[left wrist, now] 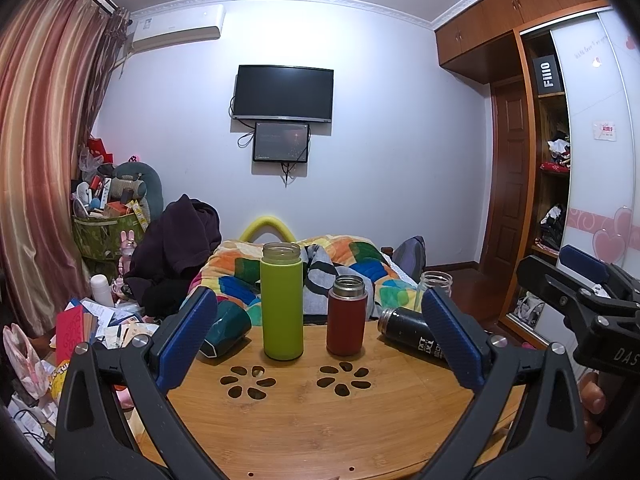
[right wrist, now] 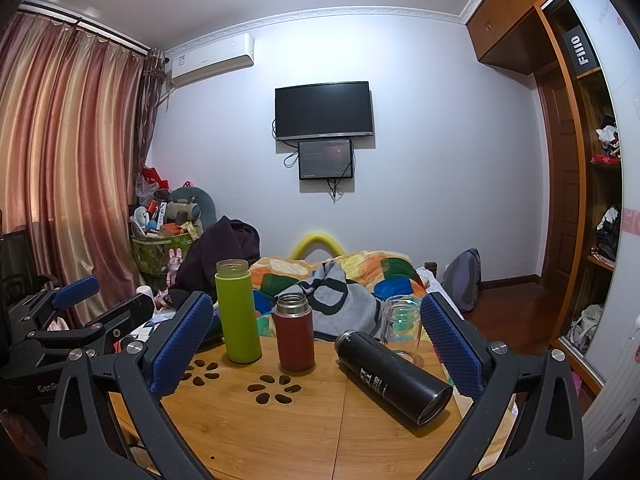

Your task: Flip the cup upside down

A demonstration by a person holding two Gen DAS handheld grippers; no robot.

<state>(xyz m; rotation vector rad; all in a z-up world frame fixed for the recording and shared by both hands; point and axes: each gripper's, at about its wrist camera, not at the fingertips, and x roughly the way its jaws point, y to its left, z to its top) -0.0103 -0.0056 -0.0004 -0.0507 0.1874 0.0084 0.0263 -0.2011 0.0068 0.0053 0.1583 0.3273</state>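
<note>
— Claws first: how do they stand?

— Both spread wide with nothing between the blue pads. The left claw point(left wrist: 320, 334) hangs low over the near edge of the wooden table point(left wrist: 320, 432); the right claw point(right wrist: 316, 344) hangs beside it, framing the bottles from the other side.

— And the cups?

— Several on the table, none held. A tall green cup point(left wrist: 281, 304) stands upright, mouth up, left of centre. Just beside it a short red cup point(left wrist: 346, 316) with a steel neck, also upright. A black flask point(right wrist: 394, 376) lies on its side at the right, its base toward the right claw. Behind it a clear glass jar point(right wrist: 401, 330) stands at the far edge. A dark teal cup point(left wrist: 226, 330) lies tipped over at the far left, half hidden by the left pad.

— Which one is to be flipped?

— I cannot tell from the task line; the green and red ones stand mouth up and look likeliest.

— So which step is this?

— The approach, I judge — no grip yet. The next move calls for bringing one claw forward around a cup's body, closing squarely on it, lifting clear of its neighbour, then rolling the wrist over before setting it down on its rim.
</note>
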